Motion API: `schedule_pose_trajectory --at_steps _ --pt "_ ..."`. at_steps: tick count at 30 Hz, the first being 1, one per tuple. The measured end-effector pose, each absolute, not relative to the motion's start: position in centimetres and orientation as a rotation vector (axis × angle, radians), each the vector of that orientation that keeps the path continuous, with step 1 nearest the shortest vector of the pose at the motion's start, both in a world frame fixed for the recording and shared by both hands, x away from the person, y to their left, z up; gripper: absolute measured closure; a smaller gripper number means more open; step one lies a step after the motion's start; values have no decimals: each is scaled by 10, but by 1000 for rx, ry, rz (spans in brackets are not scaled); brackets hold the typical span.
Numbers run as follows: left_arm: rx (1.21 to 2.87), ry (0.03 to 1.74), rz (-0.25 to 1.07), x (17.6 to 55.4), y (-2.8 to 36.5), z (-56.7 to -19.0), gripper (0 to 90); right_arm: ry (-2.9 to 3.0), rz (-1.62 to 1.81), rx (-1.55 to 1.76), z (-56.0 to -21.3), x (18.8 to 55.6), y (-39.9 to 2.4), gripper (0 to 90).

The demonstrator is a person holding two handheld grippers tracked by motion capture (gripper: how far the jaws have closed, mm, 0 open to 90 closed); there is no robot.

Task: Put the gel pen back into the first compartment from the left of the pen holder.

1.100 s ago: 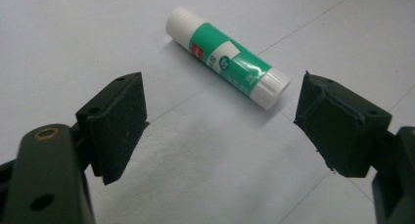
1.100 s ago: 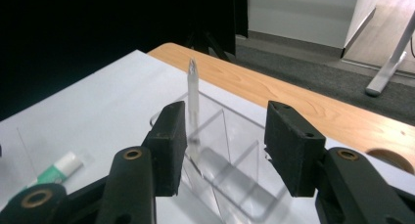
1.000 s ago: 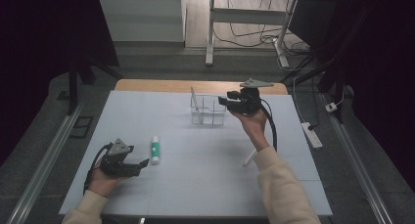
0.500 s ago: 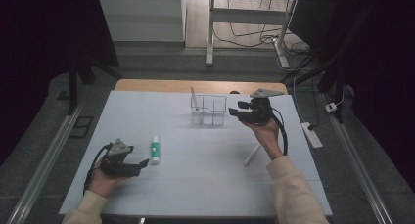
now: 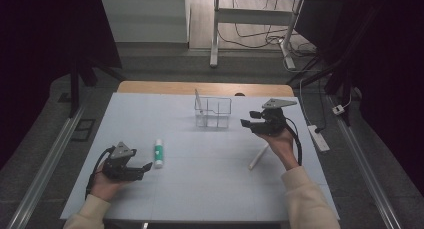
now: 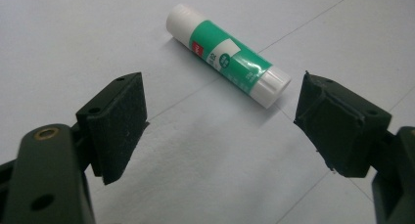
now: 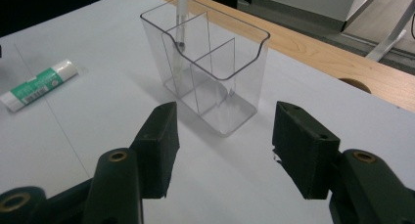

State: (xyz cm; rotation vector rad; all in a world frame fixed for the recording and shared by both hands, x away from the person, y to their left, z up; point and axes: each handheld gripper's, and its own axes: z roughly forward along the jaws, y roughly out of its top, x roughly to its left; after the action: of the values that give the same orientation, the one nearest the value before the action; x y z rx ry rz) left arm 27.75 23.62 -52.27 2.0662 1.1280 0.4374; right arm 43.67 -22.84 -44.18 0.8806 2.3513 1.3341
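The glue stick (image 6: 226,60), probably light, rigid and slick, lies just beyond the left gripper (image 6: 220,131), whose wide, empty jaws should close across its labelled middle.

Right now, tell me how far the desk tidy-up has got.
Done: one pen stands in the clear organizer. In hand: nothing; the right gripper, jaws just opening and empty, sits beside the organizer, and the left gripper is open at the glue stick. Left: the glue stick and the white pen on the table.
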Motion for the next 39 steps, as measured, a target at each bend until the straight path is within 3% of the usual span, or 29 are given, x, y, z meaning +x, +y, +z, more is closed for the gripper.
schedule_pose_trajectory --at_steps 11,39 --pt "2069 1127 439 277 236 -523 197 2370 1263 858 -442 425 -242 408" --pt "2070 1129 445 277 236 -523 204 2709 1004 436 -442 411 -265 356"
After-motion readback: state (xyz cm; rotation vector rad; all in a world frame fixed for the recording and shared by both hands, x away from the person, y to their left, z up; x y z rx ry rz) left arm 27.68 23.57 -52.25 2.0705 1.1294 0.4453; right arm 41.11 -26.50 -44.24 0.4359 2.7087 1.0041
